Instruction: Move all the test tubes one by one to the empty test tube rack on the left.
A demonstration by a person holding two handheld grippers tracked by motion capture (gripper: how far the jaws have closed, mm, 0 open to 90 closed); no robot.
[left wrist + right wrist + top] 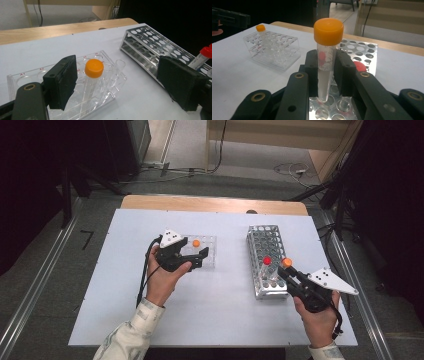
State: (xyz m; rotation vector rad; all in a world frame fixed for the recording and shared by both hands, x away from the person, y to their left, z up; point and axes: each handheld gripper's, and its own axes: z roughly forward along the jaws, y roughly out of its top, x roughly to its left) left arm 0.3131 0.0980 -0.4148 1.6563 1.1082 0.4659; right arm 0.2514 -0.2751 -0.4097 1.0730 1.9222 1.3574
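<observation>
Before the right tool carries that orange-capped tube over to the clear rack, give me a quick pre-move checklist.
1. Right tool shut on the held orange-capped tube: ok.
2. Tube tip above the metal rack: ok; it hangs just over the holes.
3. Tube upright in the grip: ok.
4. Left tool steadying the clear rack: not ok; jaws open, astride one end, not pressing.
5. Free wells in the clear rack: ok; one seated orange-capped tube, others empty.
6. Red-capped tube clear of the lift path: cannot tell; it stands close by.

White desk (210, 315) bearing a clear plastic tube rack (200, 251) at left and a perforated metal rack (267, 260) at right, well apart.
</observation>
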